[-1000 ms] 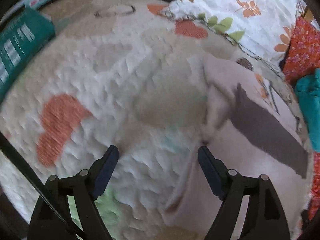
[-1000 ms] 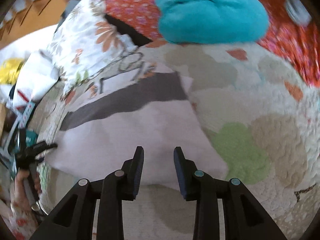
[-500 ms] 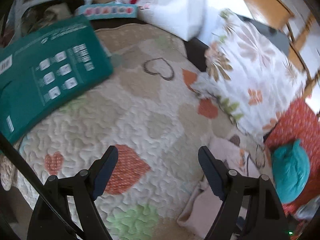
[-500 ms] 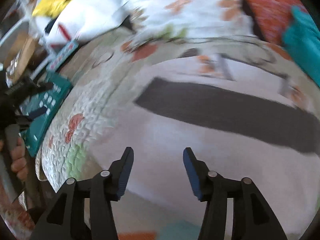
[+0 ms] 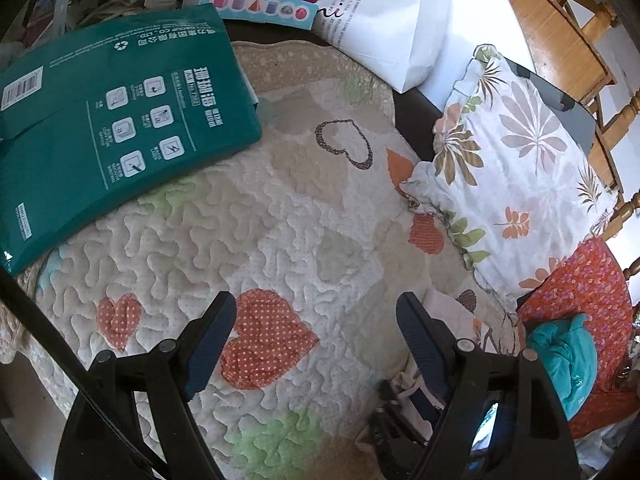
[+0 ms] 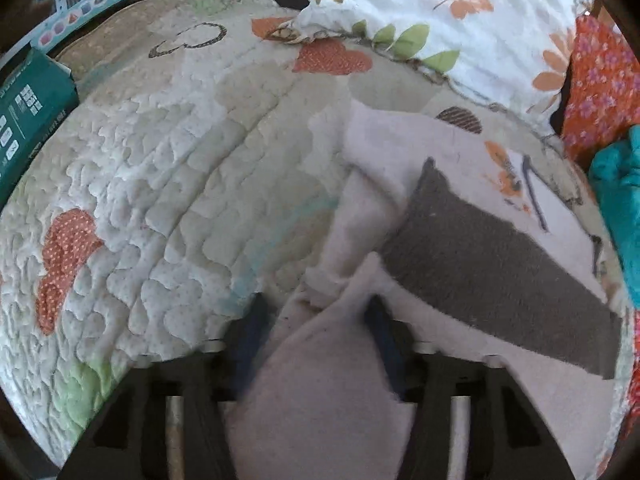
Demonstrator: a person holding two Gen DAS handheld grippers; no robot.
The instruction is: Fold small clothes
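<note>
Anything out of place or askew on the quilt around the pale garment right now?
The pale garment is bunched, not flat: a fold rises between the right gripper fingers and its grey band runs diagonally. A green box overlaps the quilt corner. The left gripper is open, holding nothing.

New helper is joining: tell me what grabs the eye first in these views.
The pale pink garment with a dark grey band fills the right wrist view, bunched between the right tongs, which have just been closing. In the left view, open left tongs hover over the heart-patterned quilt, near a green box.
</note>
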